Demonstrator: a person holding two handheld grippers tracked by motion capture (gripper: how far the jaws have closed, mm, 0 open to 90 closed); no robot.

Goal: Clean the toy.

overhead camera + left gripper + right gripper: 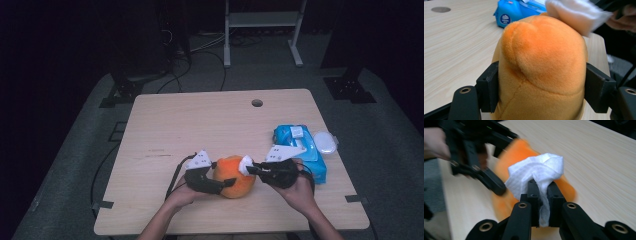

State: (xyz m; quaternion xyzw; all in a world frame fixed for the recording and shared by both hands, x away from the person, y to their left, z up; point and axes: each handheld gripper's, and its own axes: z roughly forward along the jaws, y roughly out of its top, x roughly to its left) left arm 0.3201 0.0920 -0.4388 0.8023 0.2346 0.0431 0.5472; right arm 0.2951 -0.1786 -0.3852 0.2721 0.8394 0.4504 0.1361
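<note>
An orange plush toy (234,176) sits on the wooden table near its front edge. My left gripper (226,184) is shut on the toy, with its black pads (489,86) pressing into the orange plush (541,72) from both sides. A crumpled white wipe (536,173) is pinched in my right gripper (543,188), which is shut on it. That wipe (246,165) touches the toy's upper right side, and in the left gripper view the wipe (576,13) rests on the toy's top. My right gripper (252,168) comes in from the right.
A blue pack of wipes (300,150) lies right of the toy, with a white oval lid (325,142) beside it. The table (190,125) has a round cable hole (257,103) at the back. Bare wood stretches left and behind the toy.
</note>
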